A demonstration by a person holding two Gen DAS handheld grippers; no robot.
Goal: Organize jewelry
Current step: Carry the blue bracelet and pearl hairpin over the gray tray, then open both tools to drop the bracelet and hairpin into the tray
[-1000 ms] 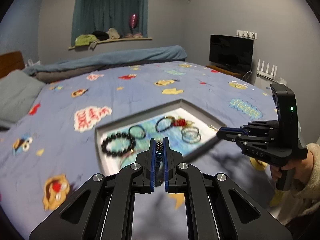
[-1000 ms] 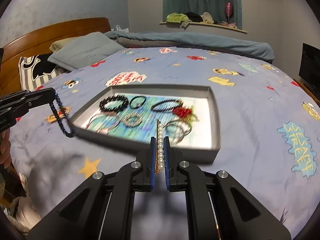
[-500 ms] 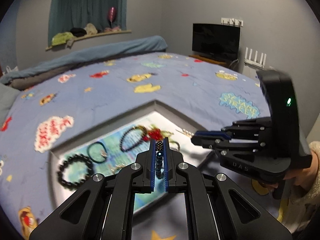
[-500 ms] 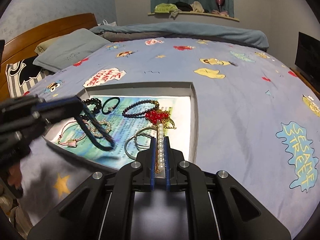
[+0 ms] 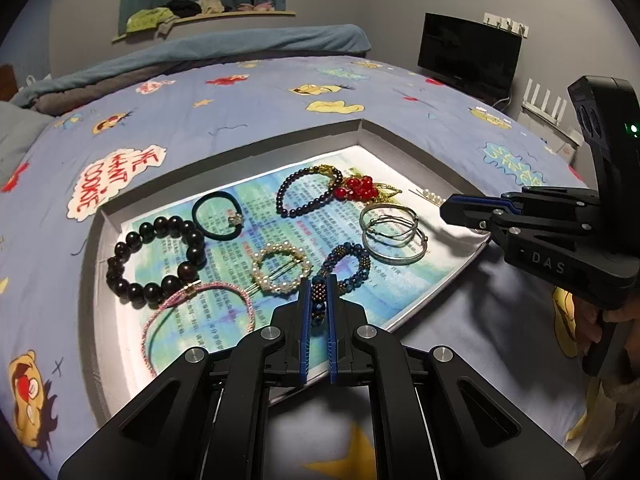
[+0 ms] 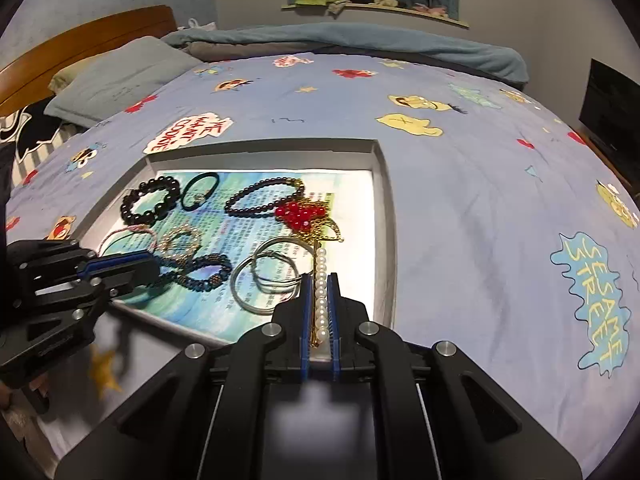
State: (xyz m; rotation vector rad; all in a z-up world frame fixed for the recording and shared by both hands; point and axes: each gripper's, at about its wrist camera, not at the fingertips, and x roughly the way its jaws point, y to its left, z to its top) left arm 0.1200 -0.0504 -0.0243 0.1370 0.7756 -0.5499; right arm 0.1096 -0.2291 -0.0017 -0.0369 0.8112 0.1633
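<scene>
Over a tray [image 5: 224, 168] of jewelry on a bed, the left gripper [image 5: 318, 294] clamps a beaded bracelet [image 5: 347, 261]; the right gripper [image 6: 320, 300] clamps a pearl hairpin [image 6: 321, 280].

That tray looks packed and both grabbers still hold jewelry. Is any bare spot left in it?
Bare paper remains along the tray's right wall, beyond the red bead cluster, and its far strip behind the dark bead strand. The left half is crowded; the silver bangles fill the near middle.

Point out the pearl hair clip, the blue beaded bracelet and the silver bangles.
pearl hair clip [image 6: 321, 280]: right wrist view, on its pearl row.
blue beaded bracelet [image 5: 357, 256]: left wrist view, on the loop's far-right beads.
silver bangles [image 5: 402, 258]: left wrist view, on the near rim.
</scene>
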